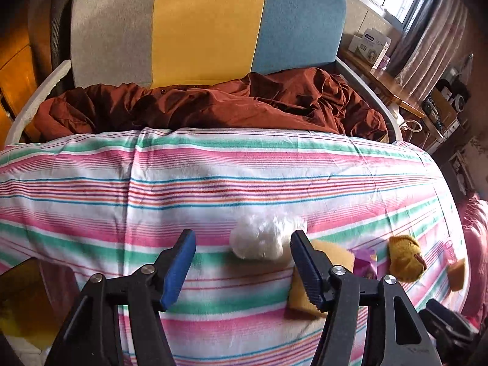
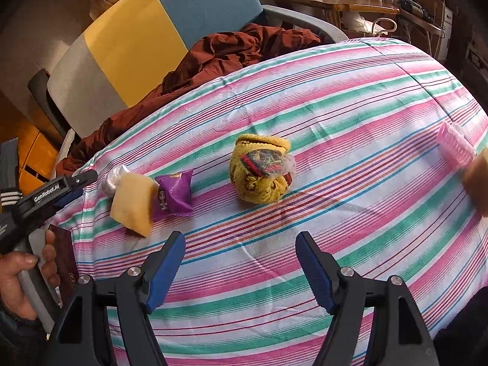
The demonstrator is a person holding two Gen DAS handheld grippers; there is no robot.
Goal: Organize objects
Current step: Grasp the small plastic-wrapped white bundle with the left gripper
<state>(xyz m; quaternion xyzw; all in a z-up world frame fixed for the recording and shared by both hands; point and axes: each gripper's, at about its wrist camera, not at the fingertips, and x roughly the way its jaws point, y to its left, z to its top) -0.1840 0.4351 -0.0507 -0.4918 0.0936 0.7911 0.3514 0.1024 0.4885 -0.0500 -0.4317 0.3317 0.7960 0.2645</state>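
Several small things lie on the striped sheet (image 1: 152, 183). A white fluffy ball (image 1: 262, 239) sits just past the tips of my left gripper (image 1: 244, 259), nearer its right finger; the jaws stand apart and no pad presses it. A yellow sponge (image 1: 338, 257) is partly hidden behind that finger. To the right lie a purple packet (image 1: 366, 262), a rolled yellow sock (image 1: 405, 262) and a pink roller (image 1: 450, 251). My right gripper (image 2: 241, 262) hovers open and empty, short of the sock (image 2: 262, 167). Sponge (image 2: 134, 204) and packet (image 2: 175, 193) lie beside the left gripper (image 2: 87, 180).
A rumpled rust-brown blanket (image 1: 213, 103) lies against the grey, yellow and blue headboard (image 1: 207, 24). A wooden desk (image 1: 384, 82) with boxes stands at the right. A second sponge (image 2: 475, 180) is at the sheet's right edge. A hand (image 2: 15, 277) holds the left gripper beside a dark booklet (image 2: 64, 256).
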